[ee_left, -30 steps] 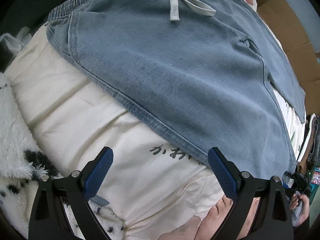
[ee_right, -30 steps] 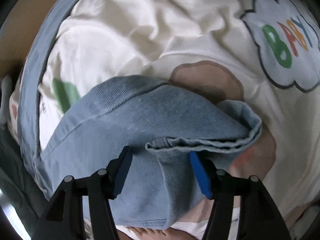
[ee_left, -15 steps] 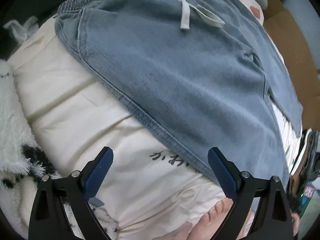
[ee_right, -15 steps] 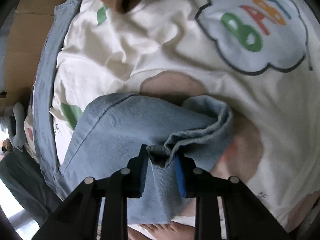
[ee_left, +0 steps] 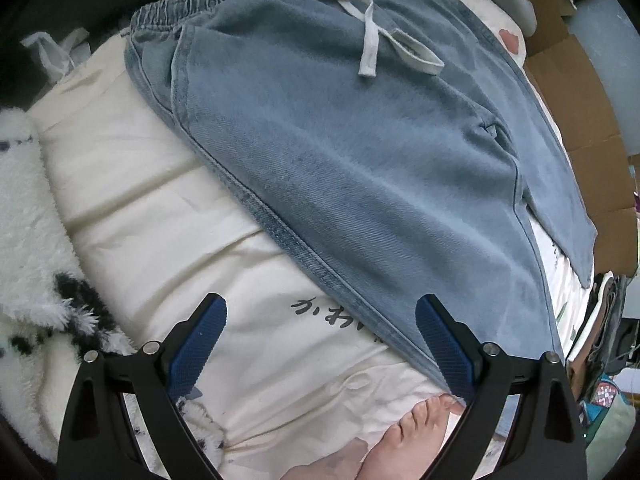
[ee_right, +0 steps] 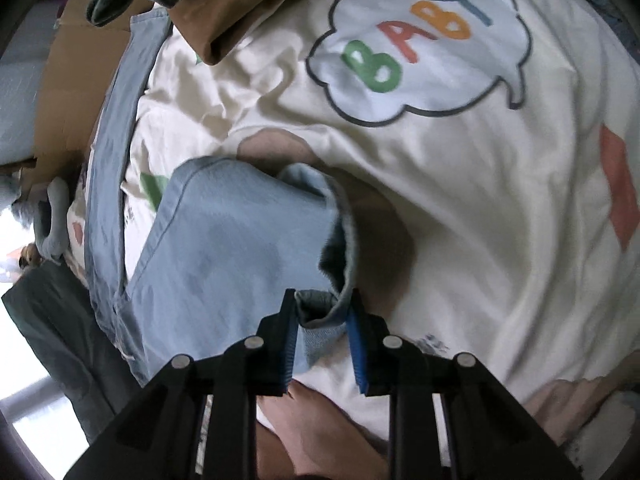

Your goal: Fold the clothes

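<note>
Meanwhile, right tongs (ee_right: 322,314) are closing, pinching the jeans (ee_left: 360,152) hem at lower centre; left tongs (ee_left: 320,340) hover spread.

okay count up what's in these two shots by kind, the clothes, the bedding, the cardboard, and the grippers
Denim trousers: 1, its hem between the closing jaws of the right gripper
Brown garment: 1
Cream printed bedding: 1
Fluffy black-and-white blanket: 1
Cardboard: 1 patch
Grippers: 2, including the left gripper, open
Total: 7
</note>
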`<state>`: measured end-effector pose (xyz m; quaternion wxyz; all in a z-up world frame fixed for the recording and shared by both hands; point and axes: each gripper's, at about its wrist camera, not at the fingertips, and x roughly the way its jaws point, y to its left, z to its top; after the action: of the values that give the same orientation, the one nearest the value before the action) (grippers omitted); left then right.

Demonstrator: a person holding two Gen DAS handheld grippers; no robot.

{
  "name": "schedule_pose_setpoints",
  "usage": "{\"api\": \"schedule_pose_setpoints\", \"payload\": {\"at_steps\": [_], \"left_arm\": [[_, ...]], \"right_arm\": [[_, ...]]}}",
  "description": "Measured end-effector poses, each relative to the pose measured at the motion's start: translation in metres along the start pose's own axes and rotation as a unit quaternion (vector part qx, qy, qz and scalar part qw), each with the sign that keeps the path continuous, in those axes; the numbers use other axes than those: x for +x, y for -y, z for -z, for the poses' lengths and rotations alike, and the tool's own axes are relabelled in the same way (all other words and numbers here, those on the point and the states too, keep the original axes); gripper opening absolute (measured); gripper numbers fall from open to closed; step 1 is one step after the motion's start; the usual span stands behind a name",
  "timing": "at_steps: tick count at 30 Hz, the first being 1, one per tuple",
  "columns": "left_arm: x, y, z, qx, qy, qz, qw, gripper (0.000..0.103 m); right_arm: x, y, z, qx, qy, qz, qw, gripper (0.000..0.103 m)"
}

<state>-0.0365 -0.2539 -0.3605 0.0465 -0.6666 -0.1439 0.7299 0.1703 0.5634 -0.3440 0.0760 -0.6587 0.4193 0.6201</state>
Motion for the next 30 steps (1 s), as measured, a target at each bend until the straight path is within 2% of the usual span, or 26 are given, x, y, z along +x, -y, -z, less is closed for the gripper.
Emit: {"api": "schedule_pose_setpoints", "payload": {"at_steps": [3,5,6,11,14,19,26,27,29,30], "left_arm": [[-0.006,-0.003,0.0,-0.002,0.003,-0.002,1.0,0.096],[-0.014,-0.026,-0.015,-0.005,0.004,-0.001,1.0,0.096],[-0.017,-0.031,-0.011,-0.007,0.004,-0.001,1.0,0.096],[-0.017,-0.025,-0.008,-0.004,0.001,-0.007,1.0,0.096],[-0.011,-0.018,-0.01,0.0,-0.003,-0.014,0.9999,0.096],[-0.007,-0.017,-0.012,0.001,-0.007,-0.024,0.9997,0.096],[0.001,-0.016,-0.01,-0.006,-0.01,-0.024,0.9996,0.096],[0.002,-0.016,-0.01,-0.007,-0.009,-0.023,0.9997,0.096],[0.004,-0.017,-0.011,-0.009,-0.008,-0.021,0.9997,0.096],[0.005,-0.017,-0.011,-0.01,-0.008,-0.019,0.9997,0.096]], "right_arm": [[-0.007,0.011,0.007,-0.009,-0.004,-0.002,1.0,0.021],[-0.01,0.016,0.01,-0.016,-0.007,-0.007,1.0,0.021],[-0.01,0.017,0.011,-0.022,-0.007,-0.008,1.0,0.021],[0.004,0.027,0.015,-0.041,-0.02,-0.014,0.999,0.023],[0.016,0.038,0.013,-0.029,-0.031,-0.032,0.999,0.026],[0.021,0.054,0.012,-0.013,-0.038,-0.054,0.998,0.041],[0.033,0.057,0.006,-0.014,-0.049,-0.051,0.997,0.043],[0.036,0.057,0.005,-0.014,-0.054,-0.053,0.997,0.042],[0.042,0.055,0.005,-0.014,-0.065,-0.056,0.996,0.03],[0.045,0.054,0.004,-0.014,-0.07,-0.057,0.996,0.013]]}}
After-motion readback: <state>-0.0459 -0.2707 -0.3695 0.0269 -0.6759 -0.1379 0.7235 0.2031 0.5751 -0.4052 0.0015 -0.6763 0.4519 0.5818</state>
